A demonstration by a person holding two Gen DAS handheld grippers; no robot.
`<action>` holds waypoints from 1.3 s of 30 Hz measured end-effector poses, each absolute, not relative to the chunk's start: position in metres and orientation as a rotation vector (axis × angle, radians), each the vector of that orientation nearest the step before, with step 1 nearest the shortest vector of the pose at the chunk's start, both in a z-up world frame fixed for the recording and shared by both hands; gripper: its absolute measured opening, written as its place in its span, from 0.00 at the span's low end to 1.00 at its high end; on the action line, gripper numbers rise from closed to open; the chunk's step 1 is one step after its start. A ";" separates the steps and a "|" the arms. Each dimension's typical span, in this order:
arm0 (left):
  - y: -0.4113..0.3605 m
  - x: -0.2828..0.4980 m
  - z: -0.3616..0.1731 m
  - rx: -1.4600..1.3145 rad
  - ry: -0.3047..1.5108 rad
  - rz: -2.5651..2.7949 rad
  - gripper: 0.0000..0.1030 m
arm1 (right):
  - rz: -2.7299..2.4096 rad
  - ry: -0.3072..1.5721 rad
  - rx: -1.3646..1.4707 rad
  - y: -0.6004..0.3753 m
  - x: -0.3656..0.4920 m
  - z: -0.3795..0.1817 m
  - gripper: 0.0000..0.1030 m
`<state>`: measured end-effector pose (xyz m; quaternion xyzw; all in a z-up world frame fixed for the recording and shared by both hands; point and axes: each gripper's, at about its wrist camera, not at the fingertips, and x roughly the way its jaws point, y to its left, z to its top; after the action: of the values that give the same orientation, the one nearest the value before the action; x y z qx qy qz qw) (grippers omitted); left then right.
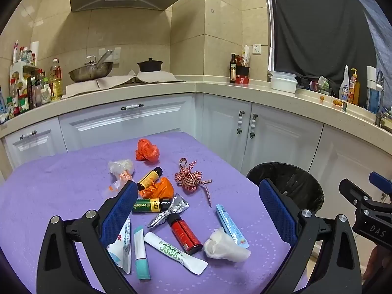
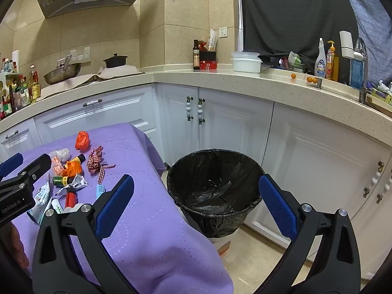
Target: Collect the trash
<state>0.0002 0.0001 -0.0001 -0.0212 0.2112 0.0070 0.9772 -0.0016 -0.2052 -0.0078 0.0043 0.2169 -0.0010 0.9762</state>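
Several pieces of trash lie on a table under a purple cloth: a crumpled orange bag, a checked ribbon, a red bottle, a green bottle, a white tissue wad, a white tube and a blue sachet. My left gripper is open and empty above the trash. A black-lined bin stands on the floor right of the table. My right gripper is open and empty, in front of the bin at the table's corner.
White kitchen cabinets and an L-shaped counter run behind the table and bin. The counter holds a wok, a black pot, bottles and white containers. The floor is beige tile.
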 end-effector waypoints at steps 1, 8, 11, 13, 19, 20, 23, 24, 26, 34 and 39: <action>0.001 0.001 0.000 -0.043 0.427 0.015 0.94 | -0.002 0.441 0.009 -0.205 -0.001 -0.008 0.97; -0.005 -0.004 0.005 -0.017 0.409 0.016 0.94 | -0.002 0.435 0.009 -0.206 -0.002 -0.007 0.97; -0.004 -0.002 0.004 -0.017 0.414 0.017 0.94 | -0.002 0.434 0.009 -0.206 -0.002 -0.007 0.97; -0.006 -0.003 0.005 -0.019 0.417 0.016 0.94 | -0.002 0.434 0.009 -0.206 -0.002 -0.006 0.97; -0.002 -0.002 0.002 -0.019 0.412 0.014 0.94 | -0.002 0.433 0.010 -0.207 -0.002 -0.005 0.97; -0.002 -0.002 0.002 -0.019 0.412 0.014 0.94 | -0.002 0.433 0.009 -0.207 -0.002 -0.005 0.97; -0.002 -0.003 0.003 -0.019 0.413 0.012 0.94 | -0.002 0.433 0.010 -0.207 -0.002 -0.006 0.97; -0.003 -0.004 0.005 -0.019 0.413 0.013 0.94 | -0.002 0.433 0.010 -0.207 -0.002 -0.006 0.97; -0.003 -0.003 0.005 -0.019 0.414 0.013 0.94 | -0.001 0.433 0.010 -0.207 -0.002 -0.006 0.97; -0.001 -0.001 0.005 -0.020 0.417 0.011 0.94 | -0.001 0.433 0.010 -0.207 -0.002 -0.006 0.97; -0.001 -0.001 0.005 -0.020 0.418 0.012 0.94 | -0.001 0.432 0.010 -0.207 -0.002 -0.006 0.97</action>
<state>-0.0009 -0.0007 0.0053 -0.0101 0.2075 0.0058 0.9782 -0.0021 -0.2074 -0.0061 0.0052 0.2145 -0.0004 0.9767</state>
